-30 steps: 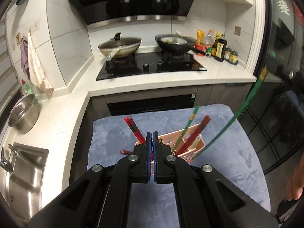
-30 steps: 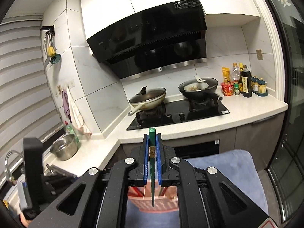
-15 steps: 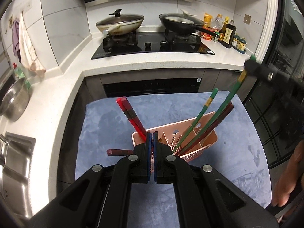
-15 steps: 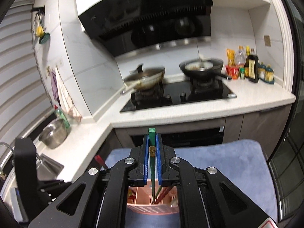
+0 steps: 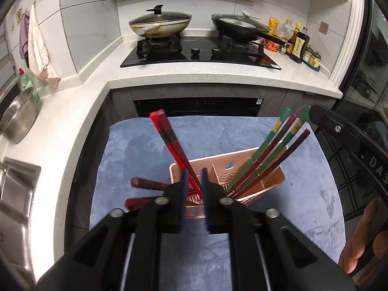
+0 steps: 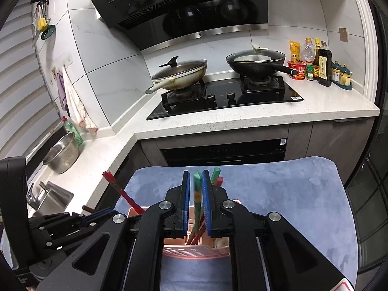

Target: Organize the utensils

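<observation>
A: Pink utensil basket (image 5: pixel 254 167) on the blue mat (image 5: pixel 266 230). Red chopsticks (image 5: pixel 169 140) lean out of its left compartment; green and dark red ones (image 5: pixel 271 155) fan from the right.

B: Claws?

A: Left claw (image 5: pixel 193 189) has just been opening; jaws parted, red pair standing between the pads, looks let go. Right claw (image 6: pixel 195 198) also just easing apart, a green chopstick (image 6: pixel 197 194) between its pads with a sliver of gap either side, its tip down in the basket.

B: Progress?

A: Mostly done, by the look. Two dark red sticks (image 5: pixel 148 184) lie on the mat left of the basket, still to go in.

B: Surroundings?

A: Mat covers a small surface before the oven. Speckled white counter (image 5: pixel 218 77) behind, two lidded pans (image 5: pixel 160 24) on the hob, sauce bottles (image 5: pixel 298 43) right, colander (image 5: pixel 17 116) and sink left.
</observation>
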Available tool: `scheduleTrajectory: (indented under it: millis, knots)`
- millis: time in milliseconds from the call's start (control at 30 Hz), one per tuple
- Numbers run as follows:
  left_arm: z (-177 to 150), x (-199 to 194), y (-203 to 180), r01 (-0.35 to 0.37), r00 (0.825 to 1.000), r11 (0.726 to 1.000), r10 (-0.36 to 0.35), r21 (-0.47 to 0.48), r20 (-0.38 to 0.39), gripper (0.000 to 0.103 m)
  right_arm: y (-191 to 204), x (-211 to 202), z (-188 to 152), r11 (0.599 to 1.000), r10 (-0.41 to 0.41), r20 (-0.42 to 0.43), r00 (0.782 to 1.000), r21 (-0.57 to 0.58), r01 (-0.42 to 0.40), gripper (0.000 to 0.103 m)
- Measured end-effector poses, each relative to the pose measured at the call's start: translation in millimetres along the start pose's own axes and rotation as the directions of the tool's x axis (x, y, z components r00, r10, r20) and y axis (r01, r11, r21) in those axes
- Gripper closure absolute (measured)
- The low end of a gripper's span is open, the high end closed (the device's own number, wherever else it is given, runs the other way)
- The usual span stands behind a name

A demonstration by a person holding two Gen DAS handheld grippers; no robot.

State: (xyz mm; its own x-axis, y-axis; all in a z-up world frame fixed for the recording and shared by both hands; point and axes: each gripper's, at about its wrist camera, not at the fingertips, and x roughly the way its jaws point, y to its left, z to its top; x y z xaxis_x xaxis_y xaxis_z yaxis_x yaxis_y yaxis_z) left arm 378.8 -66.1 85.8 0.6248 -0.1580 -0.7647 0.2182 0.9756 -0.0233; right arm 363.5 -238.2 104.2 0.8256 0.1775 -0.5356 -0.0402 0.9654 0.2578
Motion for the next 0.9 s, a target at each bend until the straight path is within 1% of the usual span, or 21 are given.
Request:
scheduleTrajectory:
  millis: [33, 133, 200, 267, 367, 433, 467, 567, 733, 900]
  knots:
    - [0, -2, 1, -0.006, 1.0, 1.0, 0.006, -0.005, 0.009, 0.079, 1, -1, 0, 1.0, -0.002, 0.001, 1.0, -0.004, 0.002, 0.09]
    - [-1, -7, 1, -0.003, 1.0, 1.0, 0.004, -0.011, 0.027, 0.076, 3, -8, -3, 1.0, -0.011, 0.009, 1.0, -0.023, 0.012, 0.09]
    - [-2, -11, 1, -0.005, 0.999, 1.0, 0.005, -0.015, 0.037, 0.076, 4, -12, -4, 1.0, -0.014, 0.012, 1.0, -0.026, 0.014, 0.088]
    - [-2, -16, 1, -0.009, 0.999, 1.0, 0.01, -0.02, 0.05, 0.075, 4, -16, -4, 1.0, -0.012, 0.015, 1.0, -0.024, 0.012, 0.085]
    - [-5, -27, 1, -0.001, 0.997, 1.0, 0.003, -0.026, 0.077, 0.071, 4, -25, -6, 0.999, -0.017, 0.021, 1.0, -0.03, 0.017, 0.083]
    - [-8, -38, -1, -0.02, 0.994, 0.999, 0.023, -0.026, 0.106, 0.061, 5, -33, -10, 0.999, -0.019, 0.02, 1.0, -0.038, 0.02, 0.08]
    - [-10, -41, -1, -0.027, 0.992, 0.999, 0.029, -0.025, 0.119, 0.06, 5, -37, -12, 0.999, -0.021, 0.02, 1.0, -0.04, 0.022, 0.078]
    - [-16, -53, -1, -0.03, 0.989, 0.999, 0.034, -0.027, 0.144, 0.06, 4, -47, -22, 0.999, -0.026, 0.009, 1.0, -0.041, 0.026, 0.077]
    - [-30, -63, 2, -0.027, 0.989, 0.998, 0.035, -0.051, 0.146, 0.06, 2, -61, -43, 0.999, -0.027, -0.022, 0.999, -0.04, 0.026, 0.077]
    - [-46, -69, 4, -0.028, 0.989, 0.997, 0.038, -0.071, 0.14, 0.06, 7, -72, -63, 0.997, -0.04, -0.041, 0.998, -0.062, 0.038, 0.077]
